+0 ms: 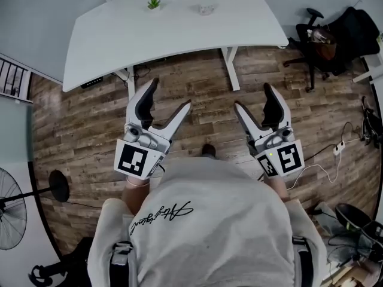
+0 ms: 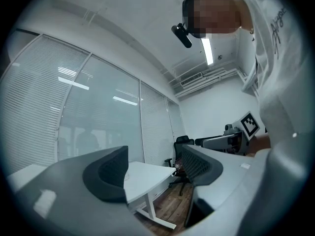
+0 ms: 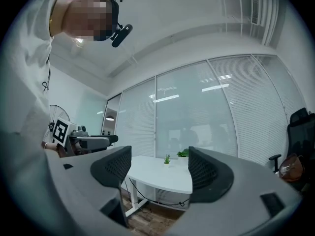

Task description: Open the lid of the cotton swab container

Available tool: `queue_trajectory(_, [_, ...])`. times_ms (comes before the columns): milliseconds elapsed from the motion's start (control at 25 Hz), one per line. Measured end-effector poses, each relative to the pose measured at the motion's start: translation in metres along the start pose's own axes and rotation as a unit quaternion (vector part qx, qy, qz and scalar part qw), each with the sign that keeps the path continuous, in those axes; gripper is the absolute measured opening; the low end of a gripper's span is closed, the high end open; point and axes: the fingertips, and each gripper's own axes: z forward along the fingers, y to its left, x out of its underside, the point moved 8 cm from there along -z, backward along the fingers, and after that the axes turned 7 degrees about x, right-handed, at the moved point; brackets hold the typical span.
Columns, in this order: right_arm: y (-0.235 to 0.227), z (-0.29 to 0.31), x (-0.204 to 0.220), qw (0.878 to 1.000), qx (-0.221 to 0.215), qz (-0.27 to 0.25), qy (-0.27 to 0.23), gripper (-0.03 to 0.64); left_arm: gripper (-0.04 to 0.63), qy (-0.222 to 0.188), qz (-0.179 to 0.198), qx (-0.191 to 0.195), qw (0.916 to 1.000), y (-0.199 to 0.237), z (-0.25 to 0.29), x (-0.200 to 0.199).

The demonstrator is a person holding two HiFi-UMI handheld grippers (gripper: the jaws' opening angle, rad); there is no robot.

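With the left tool point(image 1: 171, 94) and right tool point(image 1: 252, 95) both wide open and empty above the floor, well short of the white surface point(image 1: 119, 34), step closer first, then approach the small clear container point(image 1: 206, 9), probably the swab box, squarely.

A white table point(image 1: 179, 34) bears a small green plant point(image 1: 154, 2), with a black office chair point(image 1: 344, 31) nearby.

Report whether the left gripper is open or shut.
Open. The left gripper holds nothing; its fingers stand wide apart.
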Motion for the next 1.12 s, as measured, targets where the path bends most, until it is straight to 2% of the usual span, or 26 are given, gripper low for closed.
queue_trajectory(440, [-0.037, 0.044, 0.010, 0.999, -0.032, 0.000, 0.003, 0.324, 0.327, 0.001, 0.002, -0.019, 0.9998, 0.020, 0.043, 0.011])
queue_trajectory(760, [-0.033, 0.067, 0.010, 0.999, -0.037, 0.006, 0.002, 0.324, 0.327, 0.018, 0.001, -0.013, 0.9998, 0.040, 0.044, 0.015])
queue_trajectory(1000, [-0.031, 0.075, 0.007, 0.999, -0.042, 0.006, -0.003, 0.324, 0.327, 0.001, 0.008, -0.014, 0.9999, 0.051, 0.051, 0.003])
queue_trajectory(1120, [-0.033, 0.075, 0.007, 0.999, -0.042, 0.008, -0.006, 0.324, 0.327, 0.006, 0.012, -0.009, 0.9999, 0.050, 0.051, 0.004])
